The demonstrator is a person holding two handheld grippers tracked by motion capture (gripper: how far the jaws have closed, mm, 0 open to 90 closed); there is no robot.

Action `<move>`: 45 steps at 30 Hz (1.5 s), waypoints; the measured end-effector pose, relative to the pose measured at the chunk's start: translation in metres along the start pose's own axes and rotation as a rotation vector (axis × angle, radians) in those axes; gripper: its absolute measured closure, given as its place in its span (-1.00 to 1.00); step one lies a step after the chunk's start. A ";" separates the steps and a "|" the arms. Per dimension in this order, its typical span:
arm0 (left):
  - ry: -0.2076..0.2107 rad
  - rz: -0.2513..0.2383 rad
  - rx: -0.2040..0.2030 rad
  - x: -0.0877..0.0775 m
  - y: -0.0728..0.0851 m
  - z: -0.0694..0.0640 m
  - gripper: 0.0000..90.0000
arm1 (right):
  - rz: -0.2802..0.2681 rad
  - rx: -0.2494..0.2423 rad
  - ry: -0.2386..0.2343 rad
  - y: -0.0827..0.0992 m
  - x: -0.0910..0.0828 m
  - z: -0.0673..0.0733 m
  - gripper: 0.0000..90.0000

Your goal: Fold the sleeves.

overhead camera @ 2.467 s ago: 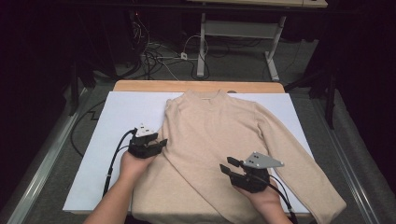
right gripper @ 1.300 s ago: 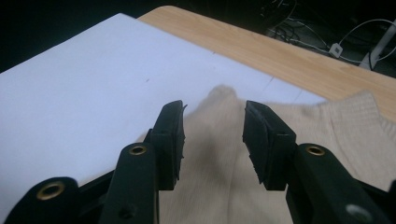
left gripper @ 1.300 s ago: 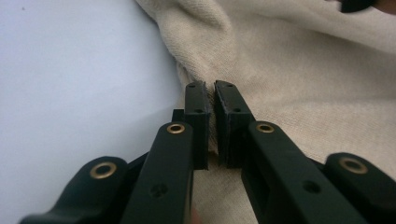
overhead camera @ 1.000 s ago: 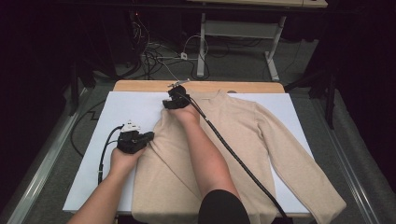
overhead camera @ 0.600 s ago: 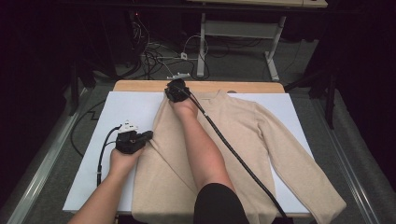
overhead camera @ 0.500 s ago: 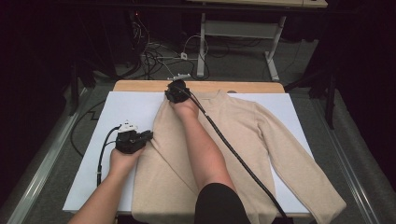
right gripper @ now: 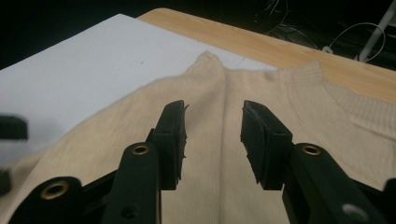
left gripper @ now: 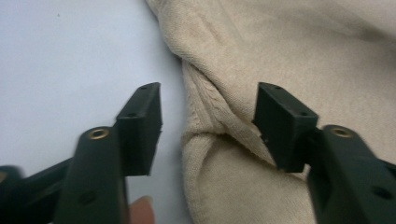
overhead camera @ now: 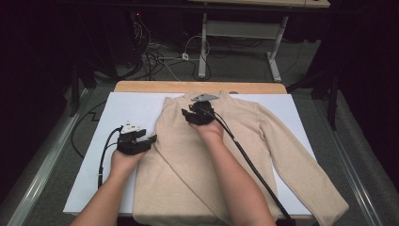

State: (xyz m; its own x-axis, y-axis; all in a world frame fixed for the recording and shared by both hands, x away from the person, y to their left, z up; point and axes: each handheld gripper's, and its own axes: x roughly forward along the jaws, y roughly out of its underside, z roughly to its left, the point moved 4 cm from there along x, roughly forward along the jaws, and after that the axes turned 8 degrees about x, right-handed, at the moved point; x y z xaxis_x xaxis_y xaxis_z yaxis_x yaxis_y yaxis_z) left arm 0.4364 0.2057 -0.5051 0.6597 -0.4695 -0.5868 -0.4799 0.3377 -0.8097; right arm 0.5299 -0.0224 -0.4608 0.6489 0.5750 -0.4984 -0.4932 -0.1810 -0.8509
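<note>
Sweater (overhead camera: 221, 155) flat on the surface (overhead camera: 117, 113) for folding — left claw (left gripper: 208, 121) just spread, straddling the folded edge; right claw (right gripper: 212, 135) spread, empty.

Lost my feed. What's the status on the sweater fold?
Left gripper just opened, folded sleeve edge between its jaws, unpinched. Right gripper open above sweater near collar. Nothing in the way.

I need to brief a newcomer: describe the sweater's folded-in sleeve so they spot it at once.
Start at the white board on the table, where a beige sweater lies flat. Its sleeve by the left gripper is folded diagonally across the body, unlike the other sleeve, stretched outward.
</note>
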 end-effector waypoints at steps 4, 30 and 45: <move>-0.005 -0.004 0.000 -0.005 0.001 -0.004 -0.46 | -0.020 0.008 -0.008 0.023 -0.035 -0.003 0.32; -0.025 -0.054 0.041 -0.077 0.046 -0.055 -1.00 | -0.084 0.015 0.012 0.123 -0.190 -0.038 -0.99; -0.008 -0.066 0.074 -0.081 0.058 -0.058 -1.00 | -0.091 0.022 0.057 0.160 -0.256 -0.051 -0.99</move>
State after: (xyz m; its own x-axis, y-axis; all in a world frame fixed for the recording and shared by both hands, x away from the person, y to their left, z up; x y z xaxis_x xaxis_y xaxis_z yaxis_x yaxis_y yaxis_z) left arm 0.3217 0.2155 -0.5042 0.6934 -0.4858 -0.5321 -0.3917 0.3657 -0.8443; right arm 0.3139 -0.2395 -0.4779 0.7231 0.5416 -0.4288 -0.4430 -0.1127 -0.8894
